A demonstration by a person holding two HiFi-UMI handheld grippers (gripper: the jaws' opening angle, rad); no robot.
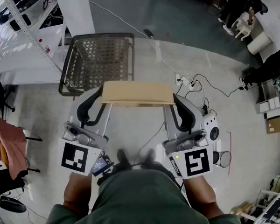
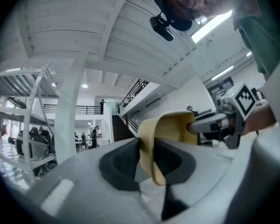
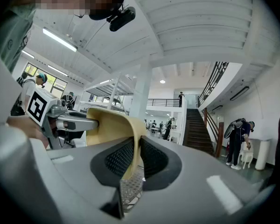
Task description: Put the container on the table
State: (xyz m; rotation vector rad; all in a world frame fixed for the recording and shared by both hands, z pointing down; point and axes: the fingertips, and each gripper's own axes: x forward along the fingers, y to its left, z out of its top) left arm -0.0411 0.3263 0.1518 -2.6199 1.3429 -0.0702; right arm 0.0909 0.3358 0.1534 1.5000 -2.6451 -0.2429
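Note:
In the head view a flat tan container point(image 1: 137, 93) hangs level in the air in front of me, above the floor. My left gripper point(image 1: 101, 97) is shut on its left end and my right gripper point(image 1: 173, 99) is shut on its right end. In the left gripper view the container's thin rim point(image 2: 154, 157) runs between the dark pads point(image 2: 119, 164) of the left gripper point(image 2: 147, 164), and the right gripper point(image 2: 224, 120) shows at the far end. The right gripper view shows the container point(image 3: 109, 125) pinched at its edge by the right gripper point(image 3: 133, 160), with the left gripper point(image 3: 60, 118) beyond.
A dark wire-mesh cart point(image 1: 97, 62) stands on the floor just beyond the container. White shelving point(image 1: 18, 45) runs along the left. Cables and a power strip point(image 1: 184, 81) lie on the floor at the right. A person point(image 1: 238, 3) sits far off at the top right.

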